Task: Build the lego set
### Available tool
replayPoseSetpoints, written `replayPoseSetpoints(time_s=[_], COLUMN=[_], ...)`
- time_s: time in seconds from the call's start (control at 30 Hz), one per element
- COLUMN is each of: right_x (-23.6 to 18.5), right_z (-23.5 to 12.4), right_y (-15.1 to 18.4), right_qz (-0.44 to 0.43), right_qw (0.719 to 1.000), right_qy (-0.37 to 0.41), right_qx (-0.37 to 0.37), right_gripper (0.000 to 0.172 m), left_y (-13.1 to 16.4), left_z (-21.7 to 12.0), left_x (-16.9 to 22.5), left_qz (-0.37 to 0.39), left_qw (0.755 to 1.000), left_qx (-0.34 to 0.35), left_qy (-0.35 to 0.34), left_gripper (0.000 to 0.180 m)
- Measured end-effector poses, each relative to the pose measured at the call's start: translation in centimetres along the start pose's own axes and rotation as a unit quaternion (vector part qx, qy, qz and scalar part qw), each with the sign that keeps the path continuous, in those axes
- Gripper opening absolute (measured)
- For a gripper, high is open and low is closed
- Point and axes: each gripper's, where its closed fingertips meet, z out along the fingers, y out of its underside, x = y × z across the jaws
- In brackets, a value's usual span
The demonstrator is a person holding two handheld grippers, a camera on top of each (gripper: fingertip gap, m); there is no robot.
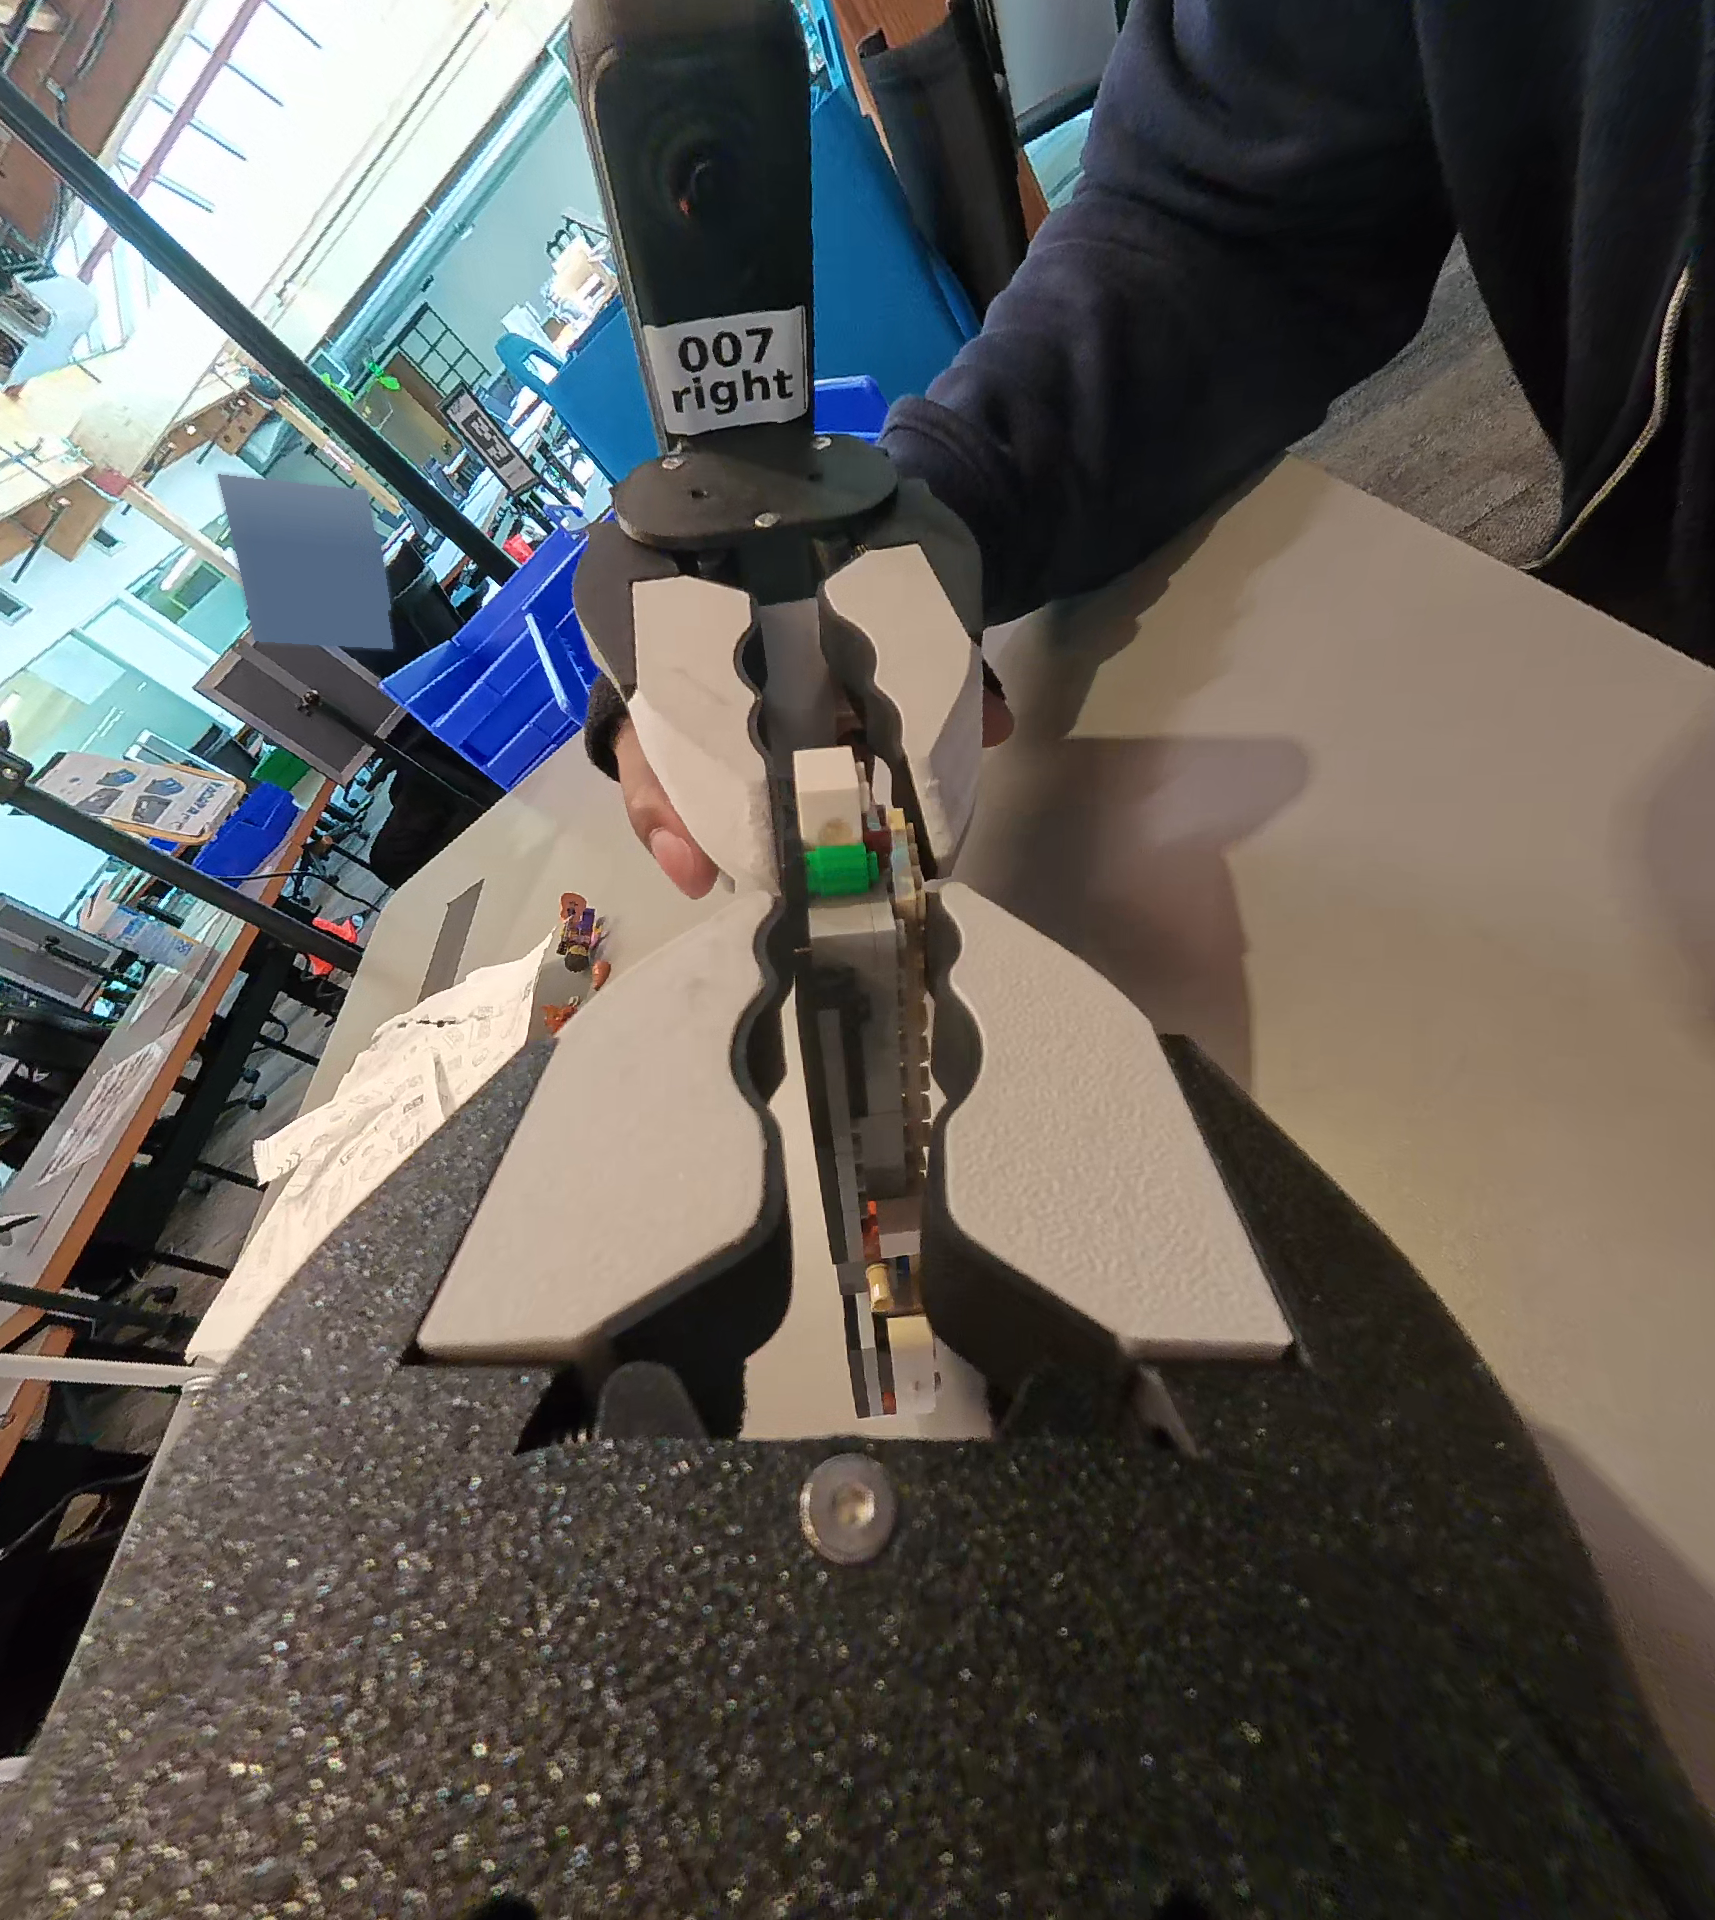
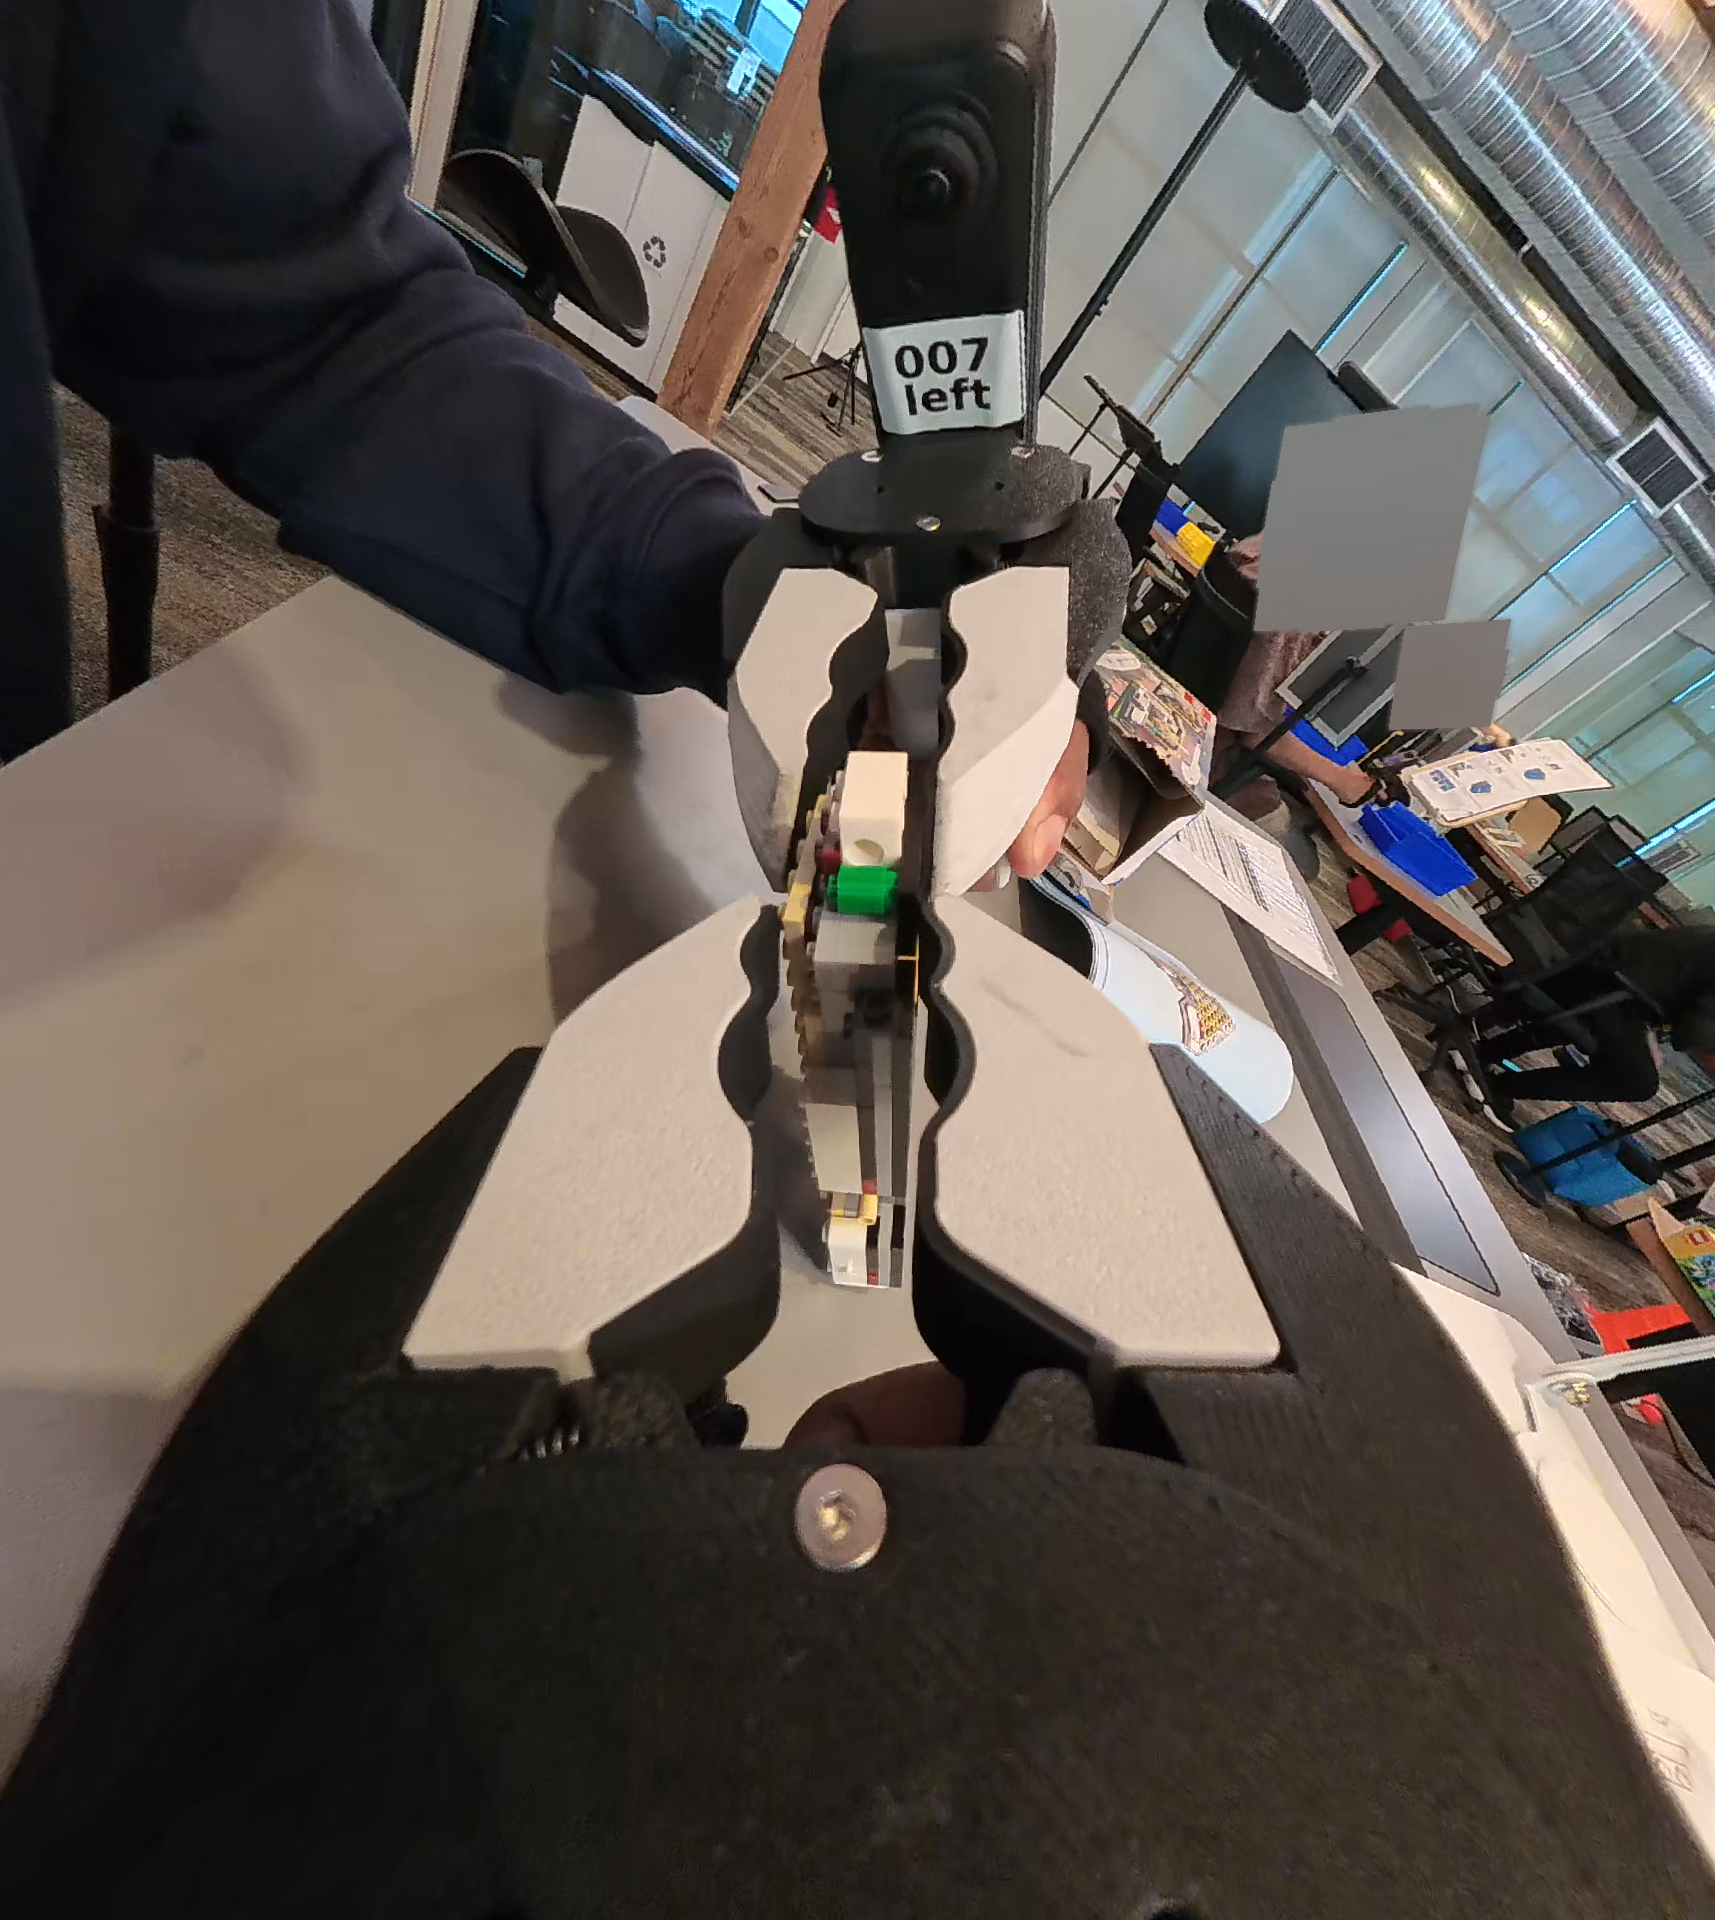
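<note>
A long narrow brick assembly of grey, tan and dark bricks is held above the pale table, with a green brick and a white block at its far end. My left gripper is shut on the near part, with its pads against both sides. My right gripper faces it tip to tip and clamps the end with the white block. In the right wrist view, my right gripper is shut on the same assembly, and the left gripper grips the far end by the green brick.
Crumpled instruction sheets and a small toy figure lie on the table to the left. Blue bins stand beyond them. An open booklet, a cardboard box and a printed sheet lie to the right. A person's dark sleeves reach in. Left and right tips are no more than a few centimetres apart.
</note>
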Motion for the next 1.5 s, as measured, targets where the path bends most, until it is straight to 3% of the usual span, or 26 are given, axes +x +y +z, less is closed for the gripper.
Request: replayPoseSetpoints(time_s=[0.93, 1.5], right_x=[0.1, 1.4], right_z=[0.1, -0.1], right_y=[-0.2, 0.3], right_qz=[0.005, 0.041], right_qw=[1.0, 0.999], right_qy=[-0.001, 0.022], right_qx=[0.005, 0.001], right_gripper=[0.023, 0.023], left_y=[-0.6, 0.5], left_z=[-0.1, 0.0], left_x=[0.0, -1.4], left_qz=[-0.006, -0.04], left_qw=[1.0, 0.999], left_qx=[0.011, 0.001], left_qy=[-0.004, -0.037], left_gripper=[0.025, 0.026])
